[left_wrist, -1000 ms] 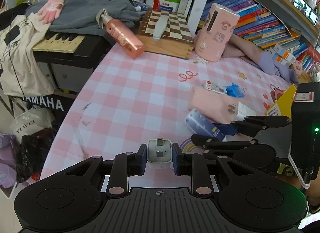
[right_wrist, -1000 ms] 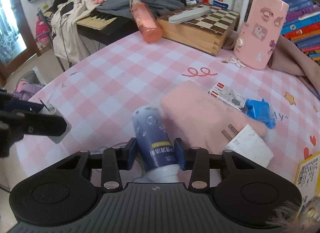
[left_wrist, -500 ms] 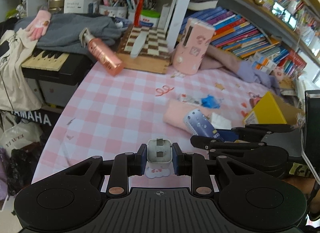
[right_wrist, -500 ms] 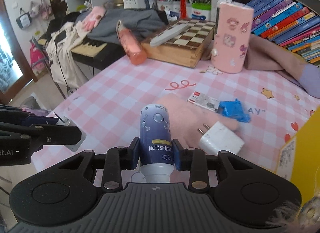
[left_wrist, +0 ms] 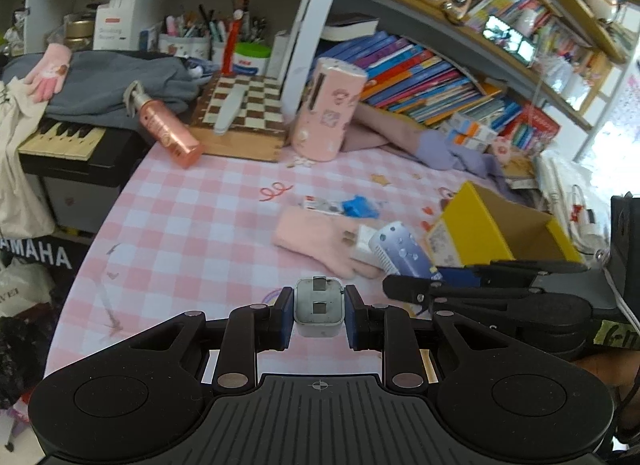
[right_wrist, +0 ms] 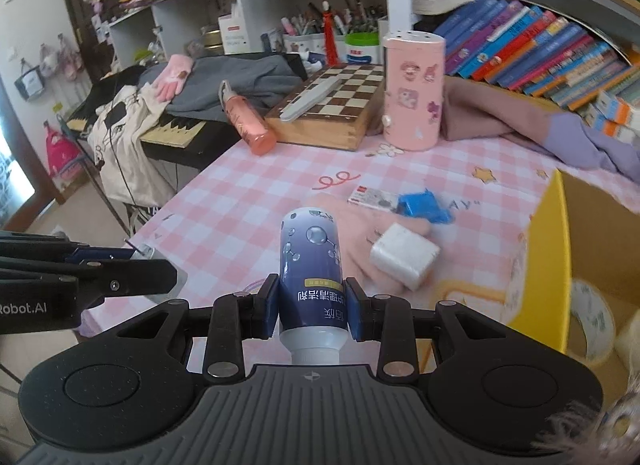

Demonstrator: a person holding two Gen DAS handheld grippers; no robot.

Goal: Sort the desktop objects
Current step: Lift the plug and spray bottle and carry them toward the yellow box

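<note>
Clearly both hands are loaded and in the air over the pink checked tabletop [left_wrist: 192, 225], so the step in hand looks like a carry to the yellow box [left_wrist: 472, 221] at the right edge. On the left, the left gripper [left_wrist: 319, 315] has its jaws clamped on a small grey charger plug [left_wrist: 319, 311], prongs facing forward; it sits square between the pads, gripped on its two flat sides. To do this well, I would keep that grip firm and the wrist level, since so small and smooth a block could twist out if tipped. Moving right, the right gripper [right_wrist: 312, 305] has its jaws closed on a blue bottle [right_wrist: 311, 265], held low on the body near the white cap, with most of its length sticking out ahead of the pads. That overhang is the thing to mind: the bottle's far end should clear the box wall before it goes in. A white charger [right_wrist: 404, 257] lies on a pink glove [right_wrist: 360, 261] just ahead, and the box opening, cardboard inside, sits to the right of the bottle. Bring the right hand in first, so the two grippers do not cross
</note>
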